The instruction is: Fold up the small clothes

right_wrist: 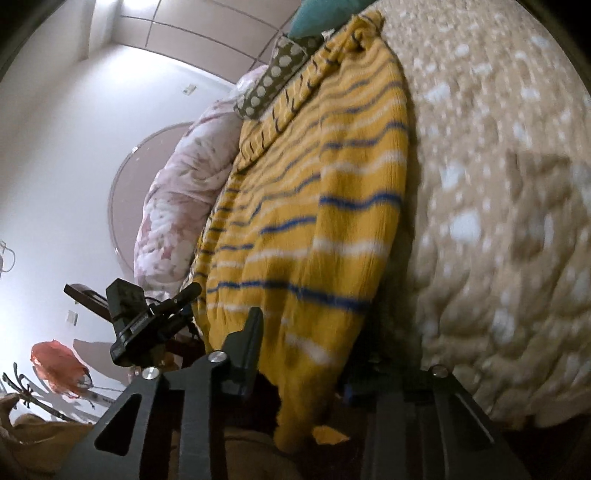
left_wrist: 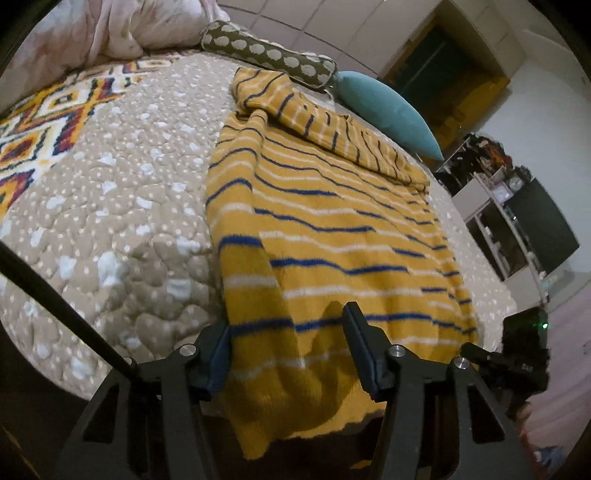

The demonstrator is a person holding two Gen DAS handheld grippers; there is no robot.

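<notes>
A mustard sweater [left_wrist: 332,221] with blue and white stripes lies flat on the bed, one sleeve folded across its far end. Its hem hangs over the near bed edge. My left gripper [left_wrist: 286,350] straddles the hem's left corner: one finger touches the sweater's side edge and the other rests on the fabric, which lies loose between them. My right gripper [right_wrist: 303,362] is at the hem's other corner of the sweater [right_wrist: 314,184]. One finger shows beside the cloth; the other is mostly hidden behind the hanging fabric. Each view shows the other gripper [left_wrist: 524,354] [right_wrist: 147,317] off to the side.
The beige dotted quilt [left_wrist: 129,184] [right_wrist: 498,184] covers the bed. A teal pillow [left_wrist: 384,107], a dotted bolster [left_wrist: 269,55] and a pink duvet [left_wrist: 129,26] lie at the far end. A patterned blanket [left_wrist: 44,122] lies left. Shelves [left_wrist: 517,221] stand beyond the bed.
</notes>
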